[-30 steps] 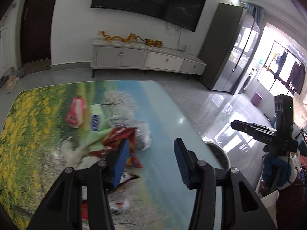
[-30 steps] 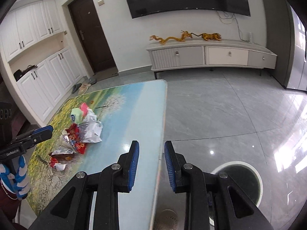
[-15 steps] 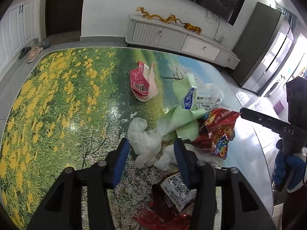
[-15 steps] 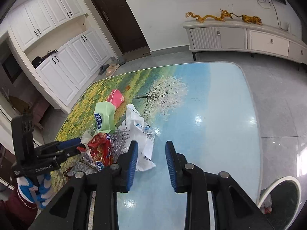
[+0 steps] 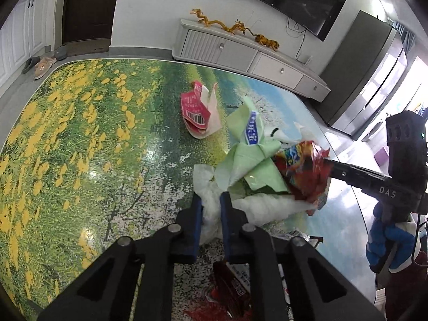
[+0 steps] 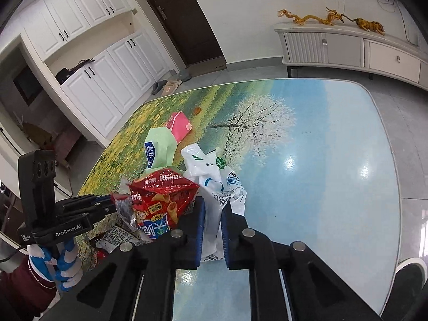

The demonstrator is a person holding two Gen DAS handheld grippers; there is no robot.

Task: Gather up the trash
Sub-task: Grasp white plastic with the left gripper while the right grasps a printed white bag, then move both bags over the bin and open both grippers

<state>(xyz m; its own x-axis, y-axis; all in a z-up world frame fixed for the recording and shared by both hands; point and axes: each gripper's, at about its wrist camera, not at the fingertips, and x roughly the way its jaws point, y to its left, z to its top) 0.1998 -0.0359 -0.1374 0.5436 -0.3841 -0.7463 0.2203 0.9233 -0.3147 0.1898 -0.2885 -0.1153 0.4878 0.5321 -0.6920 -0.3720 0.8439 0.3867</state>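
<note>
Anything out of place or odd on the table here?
Yes: crumpled litter is heaped on the table, with a red snack bag, a green wrapper and a white plastic bag. A pink packet lies apart.

Both handheld grippers are built of matte black plastic, each with two angular arms that end in slim fingers faced with blue pads. Round silver screw heads sit in pairs on the arms of the left gripper (image 5: pixel 211 208) and of the right gripper (image 6: pixel 212 215). Seen from the far side, each tool carries a black boxy camera block with small round lenses on top; one body bears white lettering "DAS", the other "GenRobot.AI" above a smaller white label. The left hand (image 6: pixel 62 263) and the right hand (image 5: pixel 388 243) wear blue-and-white gloves, with dark red sleeves and a thin bracelet at the left wrist.
</note>
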